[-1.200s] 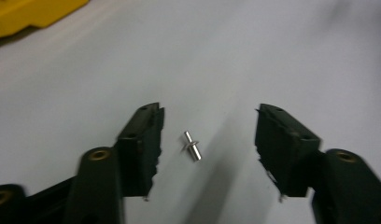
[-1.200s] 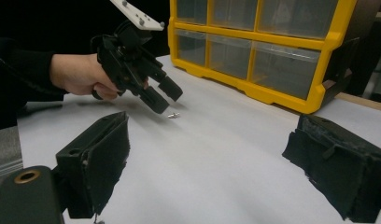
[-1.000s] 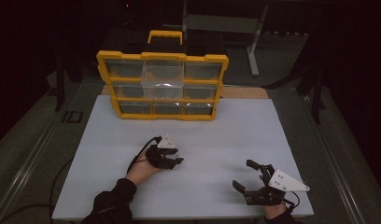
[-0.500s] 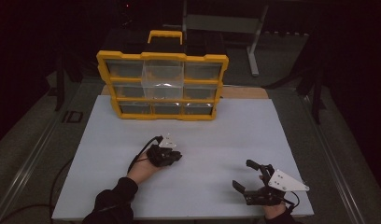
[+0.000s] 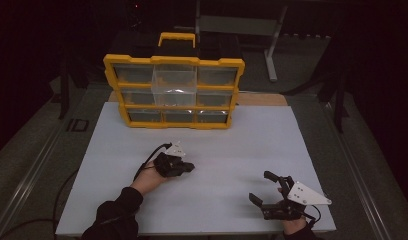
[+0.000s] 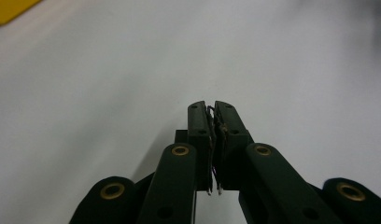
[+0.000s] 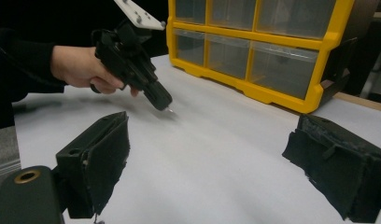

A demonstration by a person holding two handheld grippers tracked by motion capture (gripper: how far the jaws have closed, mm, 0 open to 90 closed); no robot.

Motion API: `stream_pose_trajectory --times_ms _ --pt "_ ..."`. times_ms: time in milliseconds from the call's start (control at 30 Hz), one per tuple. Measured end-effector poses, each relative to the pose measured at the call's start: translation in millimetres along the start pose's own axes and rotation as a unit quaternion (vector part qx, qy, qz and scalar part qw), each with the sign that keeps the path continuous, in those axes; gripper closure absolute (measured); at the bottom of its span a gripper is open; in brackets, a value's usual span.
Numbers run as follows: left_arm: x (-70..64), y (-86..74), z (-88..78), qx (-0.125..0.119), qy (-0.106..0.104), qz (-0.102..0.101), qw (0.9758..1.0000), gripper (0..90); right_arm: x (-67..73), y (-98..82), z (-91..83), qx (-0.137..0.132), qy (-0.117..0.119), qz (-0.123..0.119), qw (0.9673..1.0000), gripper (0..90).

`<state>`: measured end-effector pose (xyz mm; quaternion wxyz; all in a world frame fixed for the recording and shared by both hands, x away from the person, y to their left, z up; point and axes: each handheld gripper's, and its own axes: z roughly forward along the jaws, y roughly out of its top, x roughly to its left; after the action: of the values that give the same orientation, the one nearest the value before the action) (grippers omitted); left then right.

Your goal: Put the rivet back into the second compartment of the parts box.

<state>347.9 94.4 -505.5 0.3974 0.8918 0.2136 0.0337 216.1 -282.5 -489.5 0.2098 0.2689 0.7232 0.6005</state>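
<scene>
Left of centre in the high view, my left gripper [image 5: 188, 168] sits low over the white table [image 5: 232, 145], jaws pinched together. They have just been closing, and nothing shows between them. My left gripper view confirms it — the two black pads [image 6: 199, 122] meet at mid-frame with only frayed pad lining in the seam, bare white table all around, and a sliver of yellow in the upper left corner. My left hand [image 5: 146, 179] wraps the gripper body, dark sleeve coming up from the bottom edge, cable looping off to the left.

Lower right of the high view, my right gripper [image 5: 264, 189] rests near the table's front edge, jaws spread wide, grey three-cornered plate on top. Holding nothing. In the right gripper view its two pads stand far apart at lower left and lower right, with empty table between them. That view also catches the left gripper [image 7: 168, 108] at upper left, tip angled down and just above the surface; I cannot tell whether it touches.

Yellow organizer box [image 5: 174, 61] stands upright at the far side of the table, top centre of the high view — clear drawers in rows, yellow handle on top. Well apart from both grippers.
</scene>
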Motion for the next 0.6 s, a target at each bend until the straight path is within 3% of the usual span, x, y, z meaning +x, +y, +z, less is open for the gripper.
stream_pose_trajectory --times_ms 300,400,600 --pt "0.5 13.4 -34.6 -0.026 -0.026 0.009 0.9993 85.4 0.2 0.1 0.3 0.001 -0.001 0.0 1.0 11.0" --pt "-0.6 26.7 -59.1 -0.041 -0.038 0.026 0.9981 85.3 0.1 0.0 0.2 0.001 -0.001 0.001 1.0 11.1" --pt "-0.1 43.9 -87.3 -0.055 -0.055 0.046 0.9959 85.3 0.3 0.1 0.4 0.001 -0.001 0.0 1.0 11.0"
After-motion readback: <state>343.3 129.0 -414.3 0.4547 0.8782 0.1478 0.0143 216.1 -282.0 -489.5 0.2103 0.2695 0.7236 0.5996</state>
